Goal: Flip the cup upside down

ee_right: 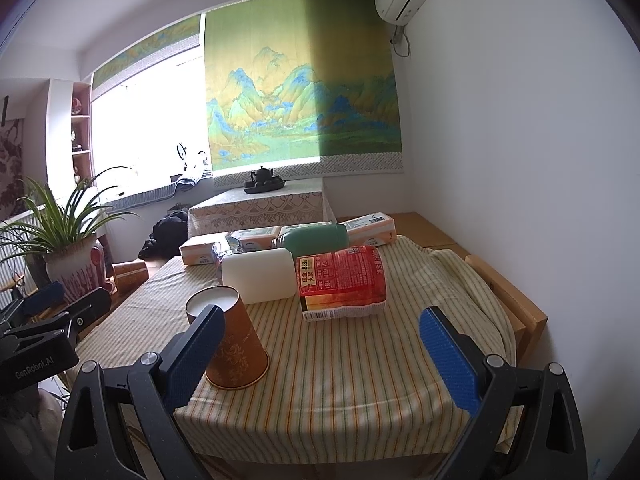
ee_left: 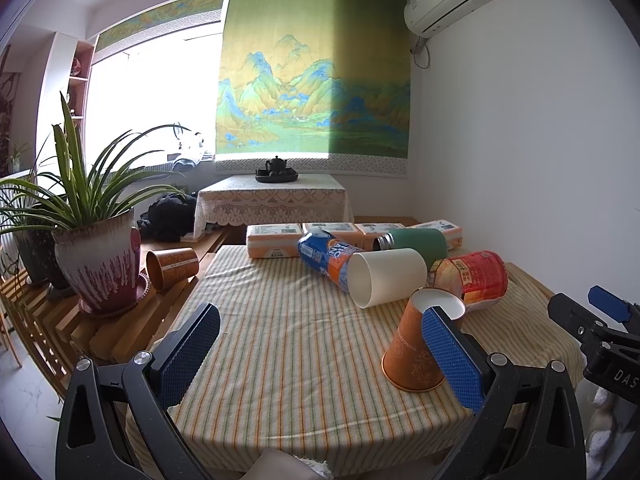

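An orange paper cup stands upside down on the striped tablecloth, wide mouth down, white base up. It also shows in the right wrist view. My left gripper is open and empty; its right finger overlaps the cup's right side. My right gripper is open and empty, its left finger in front of the cup's left side. The right gripper shows at the right edge of the left wrist view.
A white cup lies on its side, with a blue-orange can, a green flask, a red packet and tissue packs behind. Another orange cup lies by a potted plant on the left bench.
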The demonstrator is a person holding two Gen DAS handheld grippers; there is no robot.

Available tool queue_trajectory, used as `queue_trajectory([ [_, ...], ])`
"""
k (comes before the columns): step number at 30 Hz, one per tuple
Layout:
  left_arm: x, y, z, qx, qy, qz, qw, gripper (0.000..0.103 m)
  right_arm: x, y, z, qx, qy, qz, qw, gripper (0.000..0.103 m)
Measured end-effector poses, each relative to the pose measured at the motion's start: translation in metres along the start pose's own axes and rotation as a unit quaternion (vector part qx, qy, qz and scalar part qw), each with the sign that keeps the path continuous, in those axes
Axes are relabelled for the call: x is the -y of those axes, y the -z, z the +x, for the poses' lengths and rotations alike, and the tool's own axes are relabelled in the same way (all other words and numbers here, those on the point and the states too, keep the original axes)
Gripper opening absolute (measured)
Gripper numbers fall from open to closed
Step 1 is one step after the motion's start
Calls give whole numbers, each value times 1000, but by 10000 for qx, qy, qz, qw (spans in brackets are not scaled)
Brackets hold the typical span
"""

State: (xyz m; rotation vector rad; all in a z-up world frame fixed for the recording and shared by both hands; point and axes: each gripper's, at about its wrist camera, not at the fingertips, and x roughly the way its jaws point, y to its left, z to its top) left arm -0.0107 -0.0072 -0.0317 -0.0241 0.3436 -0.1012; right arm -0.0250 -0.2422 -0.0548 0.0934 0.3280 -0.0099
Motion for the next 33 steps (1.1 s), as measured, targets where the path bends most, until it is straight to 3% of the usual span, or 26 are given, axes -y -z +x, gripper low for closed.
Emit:
queue_trajectory([
  [33, 1, 4, 8, -81, 3, 40, 10000, 102, -2, 4, 5, -98, -23, 35, 9999, 96],
])
